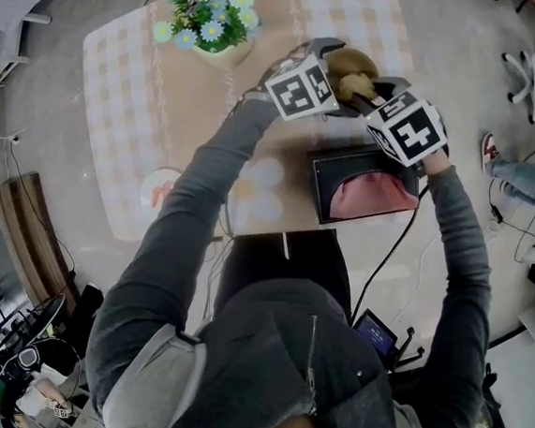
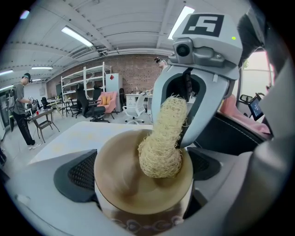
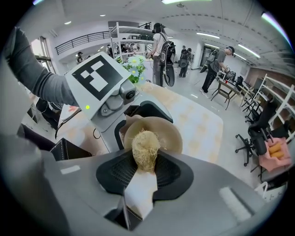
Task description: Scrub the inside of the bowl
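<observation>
A tan bowl (image 2: 138,189) is held up in the air with my left gripper (image 2: 143,184) shut on its rim. Its hollow shows in the right gripper view as the bowl (image 3: 159,131) facing the camera. My right gripper (image 3: 145,173) is shut on a straw-coloured loofah scrubber (image 3: 145,152). The scrubber's (image 2: 161,147) rounded end presses into the bowl's inside, near the right wall. From the head view both grippers meet above the table, the left gripper (image 1: 330,69) and right gripper (image 1: 362,93) on either side of the bowl (image 1: 350,64), the scrubber (image 1: 357,83) between them.
Under the grippers is a checked tablecloth table (image 1: 156,104) with a flower pot (image 1: 210,24) at its far left. A black box with pink cloth (image 1: 369,185) lies near my right arm. People and chairs stand around the room (image 3: 216,64).
</observation>
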The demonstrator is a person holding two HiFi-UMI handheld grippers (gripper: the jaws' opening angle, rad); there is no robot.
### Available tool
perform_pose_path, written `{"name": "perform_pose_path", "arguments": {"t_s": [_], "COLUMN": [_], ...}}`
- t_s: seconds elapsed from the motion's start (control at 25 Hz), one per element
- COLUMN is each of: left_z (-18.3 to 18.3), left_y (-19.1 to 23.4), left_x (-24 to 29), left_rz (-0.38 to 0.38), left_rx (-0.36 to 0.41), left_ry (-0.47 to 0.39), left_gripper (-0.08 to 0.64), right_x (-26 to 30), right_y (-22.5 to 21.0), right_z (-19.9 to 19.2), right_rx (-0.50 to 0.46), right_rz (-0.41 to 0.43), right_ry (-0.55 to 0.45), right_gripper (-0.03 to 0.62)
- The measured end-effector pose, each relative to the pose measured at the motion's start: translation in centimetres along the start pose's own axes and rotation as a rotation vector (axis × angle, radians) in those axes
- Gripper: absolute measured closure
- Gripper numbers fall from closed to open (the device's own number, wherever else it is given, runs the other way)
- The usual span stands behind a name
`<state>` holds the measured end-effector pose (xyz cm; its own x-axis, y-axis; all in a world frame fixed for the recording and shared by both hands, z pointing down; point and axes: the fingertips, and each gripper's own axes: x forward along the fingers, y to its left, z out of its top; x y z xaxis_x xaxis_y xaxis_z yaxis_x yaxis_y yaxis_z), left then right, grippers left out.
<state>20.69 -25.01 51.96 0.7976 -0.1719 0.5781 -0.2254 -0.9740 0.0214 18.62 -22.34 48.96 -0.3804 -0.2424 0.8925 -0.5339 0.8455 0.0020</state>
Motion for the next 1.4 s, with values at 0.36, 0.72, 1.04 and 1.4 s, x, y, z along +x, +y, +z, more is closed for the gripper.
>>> {"name": "perform_pose_path", "arguments": {"t_s": [0.36,0.72,1.04,1.4], "left_z": [0.0,-0.4,-0.3,-0.4], "left_y": [0.0,0.0,0.0,0.0], "left_x": [0.1,0.5,0.3,0.3], "left_rz": [0.002,0.002,0.000,-0.003], "left_rx": [0.005,0.003,0.005,0.003], "left_ry": [-0.001,-0.007,-0.007,-0.011], "left_gripper": [-0.040,-0.040,-0.040,-0.040], "right_x": [0.2,0.9,1.5,2.4], "right_y": [0.8,1.2,1.2,1.2], "right_z": [0.4,1.2,1.7,3.4], "right_rx": [0.017,0.003,0.004,-0.002], "right_rz": [0.091,0.176,0.214,0.190], "right_ry": [0.024,0.069,0.066,0.036], "right_gripper": [0.492,0.493,0.494,0.494]}}
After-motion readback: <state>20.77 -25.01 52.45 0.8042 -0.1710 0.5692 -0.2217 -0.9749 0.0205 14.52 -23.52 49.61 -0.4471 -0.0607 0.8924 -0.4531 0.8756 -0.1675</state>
